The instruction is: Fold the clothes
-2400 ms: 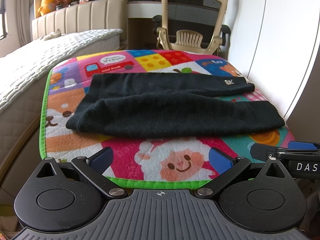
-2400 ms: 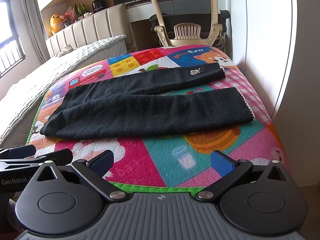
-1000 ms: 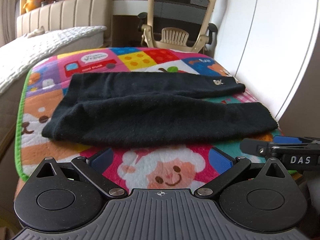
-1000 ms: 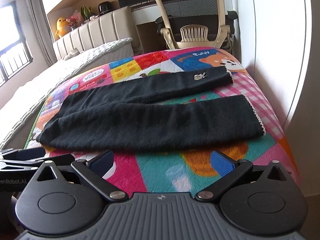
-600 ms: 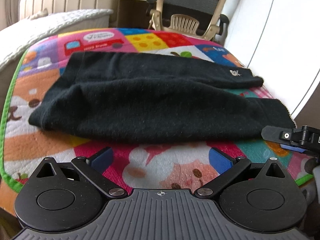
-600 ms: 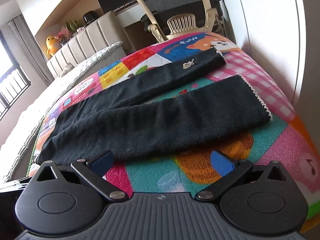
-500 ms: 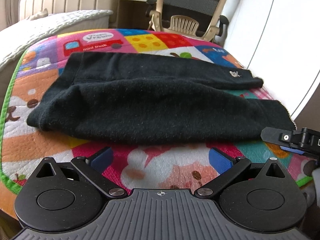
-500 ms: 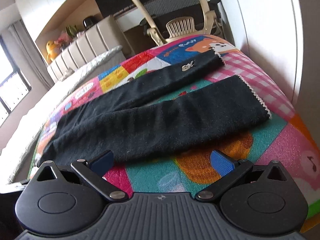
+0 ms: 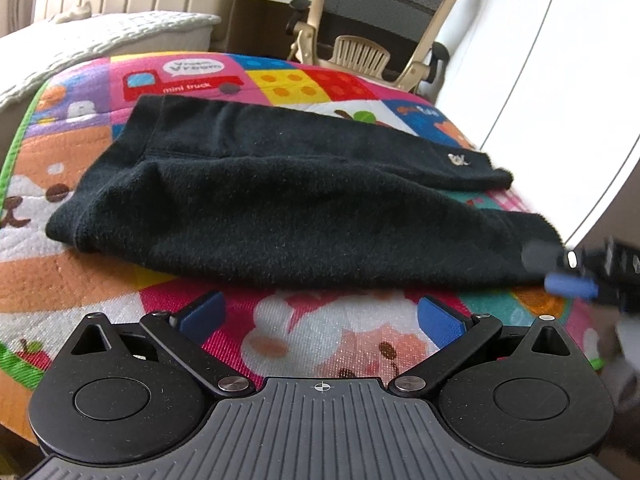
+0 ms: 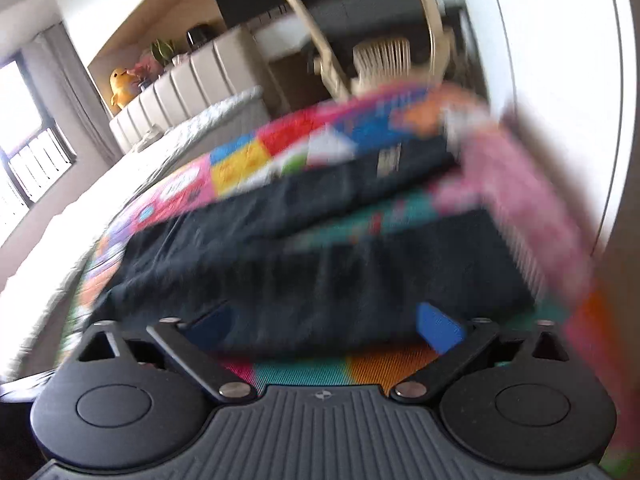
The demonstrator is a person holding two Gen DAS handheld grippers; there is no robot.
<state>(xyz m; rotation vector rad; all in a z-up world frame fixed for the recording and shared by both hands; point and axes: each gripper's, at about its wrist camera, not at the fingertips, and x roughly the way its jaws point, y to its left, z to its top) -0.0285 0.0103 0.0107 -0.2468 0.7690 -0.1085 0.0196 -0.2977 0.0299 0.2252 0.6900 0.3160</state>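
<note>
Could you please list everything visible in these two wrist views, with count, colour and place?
Pants: one, black, flat on the mat, legs toward the wall.
Play mat: one, multicoloured cartoon print, under the pants.
Bed: one, white cover, beige headboard, left.
Office chair: one, beige and black, behind the mat.
Plush toy: one, yellow, shelf above the headboard.
Left tongs: open, short of the pants.
Right tongs: open, closing, at the leg's near edge.

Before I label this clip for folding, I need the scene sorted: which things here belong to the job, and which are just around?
Part of the job:
- black trousers, spread flat
- colourful play mat under them
- left gripper, fingers apart over the mat
- right gripper, fingers apart at the near leg's edge

Just around:
- office chair
- white bedspread
- yellow plush toy
</note>
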